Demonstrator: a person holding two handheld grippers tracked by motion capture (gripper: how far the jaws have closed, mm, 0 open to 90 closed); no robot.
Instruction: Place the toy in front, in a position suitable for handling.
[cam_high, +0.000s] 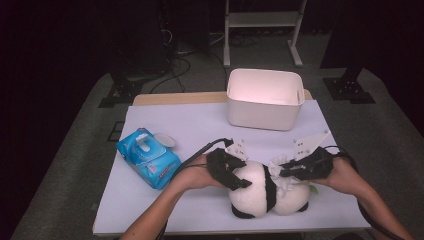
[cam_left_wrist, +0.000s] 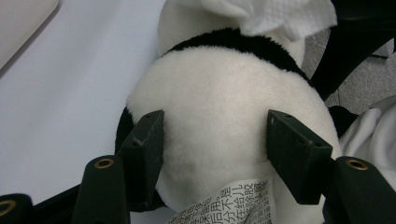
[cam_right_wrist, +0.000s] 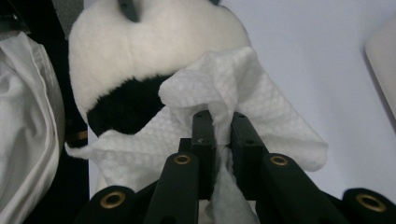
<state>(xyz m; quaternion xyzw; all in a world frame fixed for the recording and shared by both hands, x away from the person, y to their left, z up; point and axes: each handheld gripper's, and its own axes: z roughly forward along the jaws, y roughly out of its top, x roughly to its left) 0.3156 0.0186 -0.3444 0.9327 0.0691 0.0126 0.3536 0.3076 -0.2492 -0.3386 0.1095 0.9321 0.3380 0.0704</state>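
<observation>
Plush black-and-white panda toy (cam_high: 262, 192) lay at near edge of white table (cam_high: 200, 125), between both hands. Left gripper (cam_left_wrist: 215, 140) clamped around round white body, probably to steady toy for wiping. Right gripper (cam_right_wrist: 219, 133) was nearly closed, pinching crumpled white embossed wipe (cam_right_wrist: 252, 98) against panda. Sewn white care label (cam_left_wrist: 229, 205) carried printed Chinese characters, too partial to read. Blue soft wipes pack (cam_high: 147, 157) had lid open; print unreadable. White plastic bin (cam_high: 265, 100) stood behind.
</observation>
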